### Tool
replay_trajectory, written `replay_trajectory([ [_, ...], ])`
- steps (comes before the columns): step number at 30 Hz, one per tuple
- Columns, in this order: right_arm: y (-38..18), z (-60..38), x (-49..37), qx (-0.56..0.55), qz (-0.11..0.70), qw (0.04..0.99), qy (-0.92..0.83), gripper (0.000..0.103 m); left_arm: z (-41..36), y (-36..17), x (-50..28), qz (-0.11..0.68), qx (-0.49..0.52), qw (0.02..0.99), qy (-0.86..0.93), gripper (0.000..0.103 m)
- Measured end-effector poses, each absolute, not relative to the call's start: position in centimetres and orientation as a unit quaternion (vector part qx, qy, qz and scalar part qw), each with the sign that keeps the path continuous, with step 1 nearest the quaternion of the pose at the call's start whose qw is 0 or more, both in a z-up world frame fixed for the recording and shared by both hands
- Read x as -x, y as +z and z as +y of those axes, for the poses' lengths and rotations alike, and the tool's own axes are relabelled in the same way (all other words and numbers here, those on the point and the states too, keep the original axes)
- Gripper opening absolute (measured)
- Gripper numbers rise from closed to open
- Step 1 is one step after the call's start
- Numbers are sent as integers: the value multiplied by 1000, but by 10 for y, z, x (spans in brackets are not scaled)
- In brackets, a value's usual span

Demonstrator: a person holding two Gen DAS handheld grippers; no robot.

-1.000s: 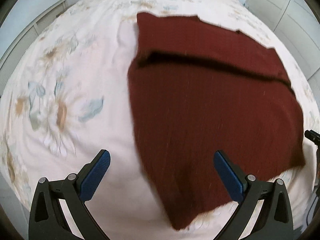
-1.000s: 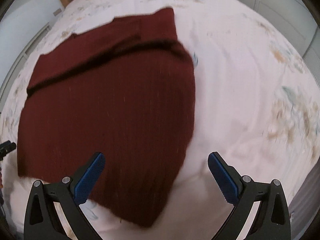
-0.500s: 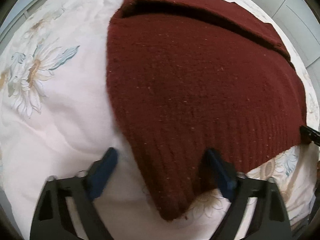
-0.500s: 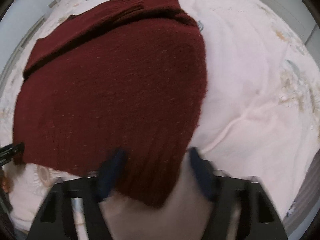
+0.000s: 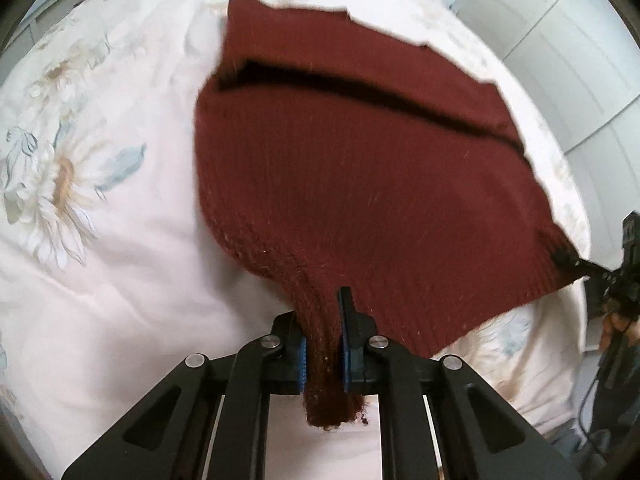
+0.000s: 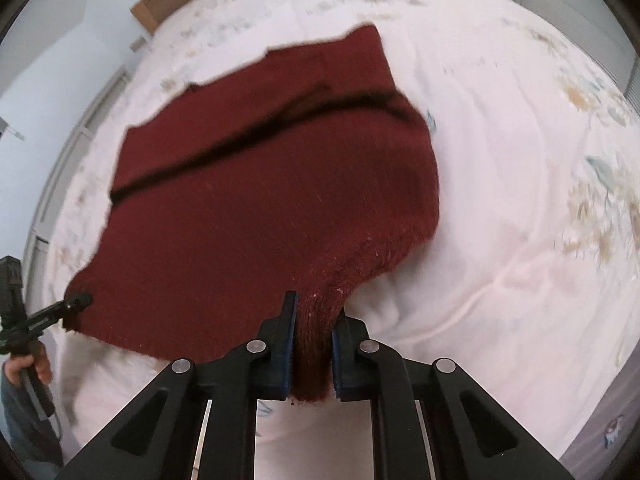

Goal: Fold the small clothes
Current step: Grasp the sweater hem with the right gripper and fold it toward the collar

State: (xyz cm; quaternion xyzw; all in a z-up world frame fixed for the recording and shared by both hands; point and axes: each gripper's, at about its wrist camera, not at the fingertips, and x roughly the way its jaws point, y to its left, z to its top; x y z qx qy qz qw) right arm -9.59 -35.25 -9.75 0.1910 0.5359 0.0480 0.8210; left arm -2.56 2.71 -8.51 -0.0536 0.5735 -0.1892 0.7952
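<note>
Maroon knit fills the middle of both my wrist views: a sweater (image 5: 360, 168) lying on the bed (image 5: 120, 280), partly folded, with a dark crease line running across its far part where one layer overlaps another. My left tongs (image 5: 323, 354) have just closed and are clamped on the near left corner of the hem, the ribbed edge bunched between the blue pads (image 5: 303, 364) and a short tuft of wool poking out below them. My right tongs (image 6: 311, 354) have likewise just closed, and they grip the near right corner in the same way, with the hem gathered into a narrow neck between the pads (image 6: 334, 344).

From each clamped corner the knit rises in a taut ridge, so the near edge looks lifted a little off the cover, though motion blur makes that hard to judge. The rest of the sweater lies flat on the bed, its far edge toward the headboard (image 6: 160, 4).

In the left view the right tongs (image 5: 576, 266) show at the picture's right edge, biting the far corner of the hem. In the right view the left tongs (image 6: 76, 302) show at the left edge with my hand (image 6: 28, 364) on the grip. The bed cover is pale pink with a faded flower print (image 5: 48, 184). White cupboard doors (image 5: 560, 60) stand beyond the bed.
</note>
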Motion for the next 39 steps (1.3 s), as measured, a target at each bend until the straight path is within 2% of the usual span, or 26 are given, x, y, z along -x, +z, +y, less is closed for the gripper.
replay_trajectory([
  [7, -50, -358, 64, -204, 488, 847, 56, 13, 50, -41, 2, 533, 95, 816, -200, 10],
  [14, -11, -358, 23, -164, 440, 882, 34, 12, 67, -6, -43, 499, 117, 837, -191, 10],
  [24, 5, -373, -77, -159, 408, 899, 2, 12, 65, 21, -133, 470, 115, 862, -151, 10],
  [30, -16, -379, -140, -148, 438, 886, -12, 12, 59, 1, -194, 492, 99, 856, -127, 10],
  [39, -83, -381, -192, -167, 506, 846, -26, 13, 31, -72, -237, 524, 12, 848, -78, 11],
])
